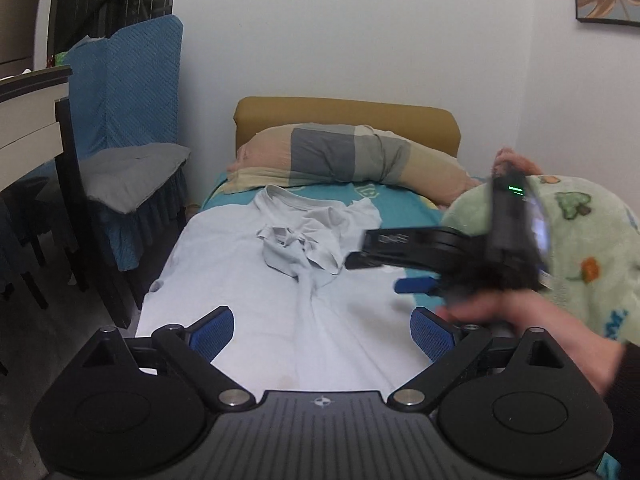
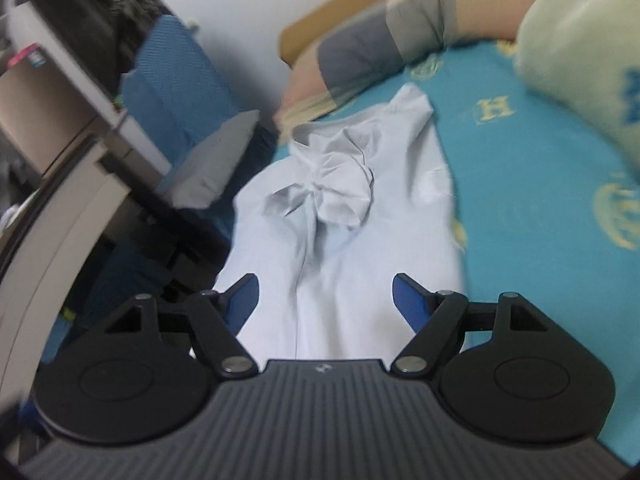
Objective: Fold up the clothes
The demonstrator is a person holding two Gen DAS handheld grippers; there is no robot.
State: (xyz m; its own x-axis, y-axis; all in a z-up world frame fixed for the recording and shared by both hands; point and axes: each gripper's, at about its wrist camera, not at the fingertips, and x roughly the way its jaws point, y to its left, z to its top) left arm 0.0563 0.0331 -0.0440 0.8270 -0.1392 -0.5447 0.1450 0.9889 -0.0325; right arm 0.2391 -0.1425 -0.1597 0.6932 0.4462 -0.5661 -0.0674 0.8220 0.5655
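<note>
A pale blue t-shirt lies lengthwise on the bed, over a turquoise patterned sheet, its collar toward the headboard and a crumpled knot of fabric bunched on its upper chest. The left gripper hovers over the shirt's lower part with its blue-padded fingers spread wide and nothing between them. The right gripper also hangs above the shirt with its fingers apart and empty; in the left wrist view it reaches in from the right, blurred, held by the person's hand. A striped pillow rests against the mustard headboard just past the collar. A green printed blanket is heaped on the bed's right side, close behind the right gripper. Left of the bed stands a chair with a blue cover and a grey cushion, beside a table edge.
</note>
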